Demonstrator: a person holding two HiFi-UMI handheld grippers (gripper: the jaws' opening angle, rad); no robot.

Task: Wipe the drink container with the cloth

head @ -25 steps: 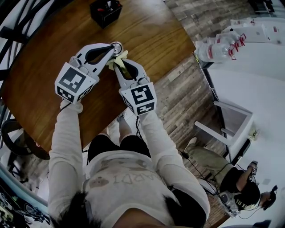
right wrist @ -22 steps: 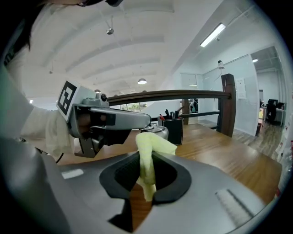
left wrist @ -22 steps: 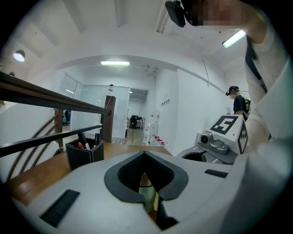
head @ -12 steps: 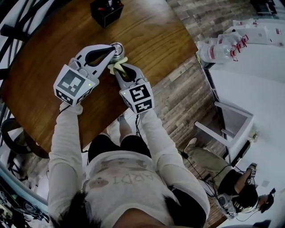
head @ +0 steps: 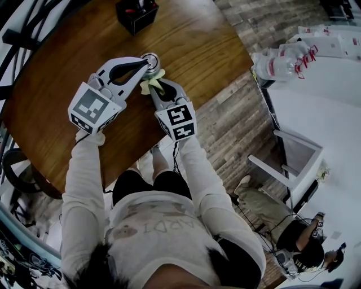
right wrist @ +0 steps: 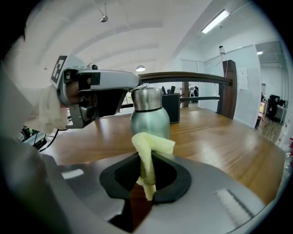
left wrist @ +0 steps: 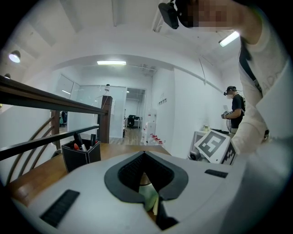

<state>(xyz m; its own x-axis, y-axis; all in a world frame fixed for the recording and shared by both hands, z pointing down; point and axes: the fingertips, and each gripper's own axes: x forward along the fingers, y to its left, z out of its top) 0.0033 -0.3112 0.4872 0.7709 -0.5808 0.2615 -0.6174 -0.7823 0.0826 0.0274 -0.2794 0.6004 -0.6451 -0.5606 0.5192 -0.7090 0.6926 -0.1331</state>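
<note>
Brings the right tongs (head: 155, 86), clamped on the limp yellow cloth (right wrist: 149, 151), slightly nearer than a second ago to the upright steel flask (right wrist: 150, 116) on the wooden counter (head: 192, 39), steadies that slick, rigid, probably tippable body at its lid with the left tongs (head: 144, 61) pinched shut.

Table (head: 197, 45) bare right of bottle (head: 150, 58). Pen holder (head: 135, 14) blocks beyond; left gripper (head: 144, 62) fills its left, right gripper (head: 155, 86) with cloth (head: 148, 84) the near side.
</note>
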